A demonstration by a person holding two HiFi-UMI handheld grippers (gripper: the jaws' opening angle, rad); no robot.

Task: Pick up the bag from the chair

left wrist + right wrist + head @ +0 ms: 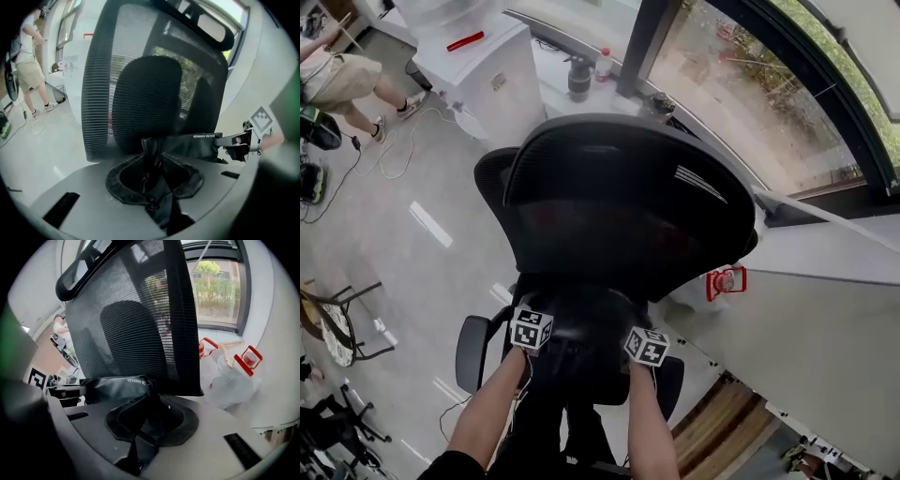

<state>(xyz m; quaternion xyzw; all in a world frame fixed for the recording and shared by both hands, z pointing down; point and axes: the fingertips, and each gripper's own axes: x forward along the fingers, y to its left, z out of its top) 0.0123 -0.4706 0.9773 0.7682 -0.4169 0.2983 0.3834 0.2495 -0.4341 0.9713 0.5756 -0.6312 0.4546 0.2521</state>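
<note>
**Item: bag** (581, 330). Black, soft, with lettering along one hem.
- Location: lower centre of the head view, over the seat of the chair (628, 202) and in front of its mesh back.
- It is drawn into a band between the two tools.
- Whether its underside touches the seat cannot be told.

**Holds.**
- Left hand-held gripper (153, 190): clenched on a fold of the bag, with black cloth bunching up from between its jaws.
- Right hand-held gripper (146, 425): likewise clenched on the bag, at the opposite end.
- Judged reason for the two-point hold: limp cloth sags from a single pinch. A grip at each end keeps it spread and level for the lift.

**Edges.**
- The mesh back rises close behind the bag and fills the middle of both gripper views.
- An armrest (472, 352) sits at lower left of the head view, just outside the left tool.
- A second armrest (672, 382) sits just outside the right tool.
- The lift probably has to go up and back toward the person, between the two armrests.

**Open room.**
- Bare floor (412, 272) lies at the left of the frame.
- At right, a white sack with red handles (724, 283) lies beside a low wall (834, 319), so that side is tight.
- The counter (492, 80) stands at upper left. A person (337, 80) stands further left, well apart from the work.
</note>
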